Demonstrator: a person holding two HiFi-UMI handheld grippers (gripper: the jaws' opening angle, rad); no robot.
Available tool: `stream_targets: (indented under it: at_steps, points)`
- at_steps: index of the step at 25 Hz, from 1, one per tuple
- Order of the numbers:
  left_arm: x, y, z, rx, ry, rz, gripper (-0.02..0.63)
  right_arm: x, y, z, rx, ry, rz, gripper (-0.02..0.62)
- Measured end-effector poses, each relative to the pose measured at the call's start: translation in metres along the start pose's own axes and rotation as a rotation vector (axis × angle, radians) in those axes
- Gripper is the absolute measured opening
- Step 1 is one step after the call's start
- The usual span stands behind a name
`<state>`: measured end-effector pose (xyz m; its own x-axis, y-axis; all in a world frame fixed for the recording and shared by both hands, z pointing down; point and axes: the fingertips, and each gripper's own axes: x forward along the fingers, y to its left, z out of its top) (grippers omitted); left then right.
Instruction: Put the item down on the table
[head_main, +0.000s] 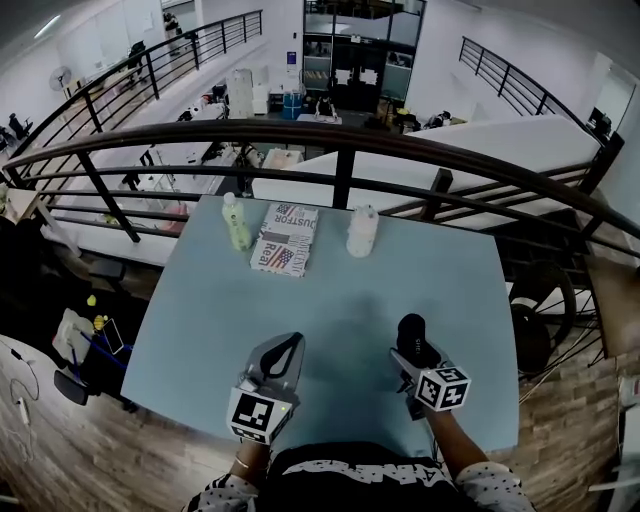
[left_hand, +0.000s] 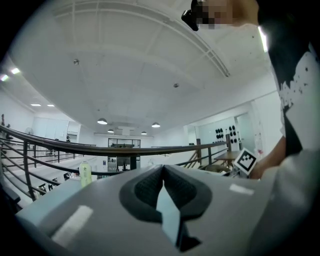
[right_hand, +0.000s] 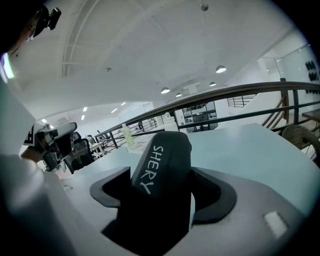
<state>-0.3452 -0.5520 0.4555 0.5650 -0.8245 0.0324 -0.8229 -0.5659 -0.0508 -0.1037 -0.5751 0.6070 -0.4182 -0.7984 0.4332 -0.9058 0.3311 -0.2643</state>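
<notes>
1. Two tools hang over the bench's (head_main: 440, 270) near edge. The left hand-held gripper (left_hand: 163, 180) has its jaws together on nothing. The right hand-held gripper (right_hand: 162, 187) is clamped on the black item (right_hand: 161, 165), at near right and tilted up.
2. Let go while tilted or high, the item would probably topple or bounce.
3. Set too near, it could slide off the near edge.
4. The bottles (head_main: 361, 231) at the far side are well apart, so they pose little risk.

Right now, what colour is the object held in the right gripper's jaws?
Matte black object with white SHERY lettering; clearest in the right gripper view.
</notes>
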Motion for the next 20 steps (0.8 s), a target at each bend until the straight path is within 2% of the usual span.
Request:
stream_targets:
  at_steps: [20]
  points:
    - [-0.01,0.015,-0.005,-0.009,0.011,0.035,0.0,0.029,-0.005,-0.048,-0.061,0.182,-0.042,0.385]
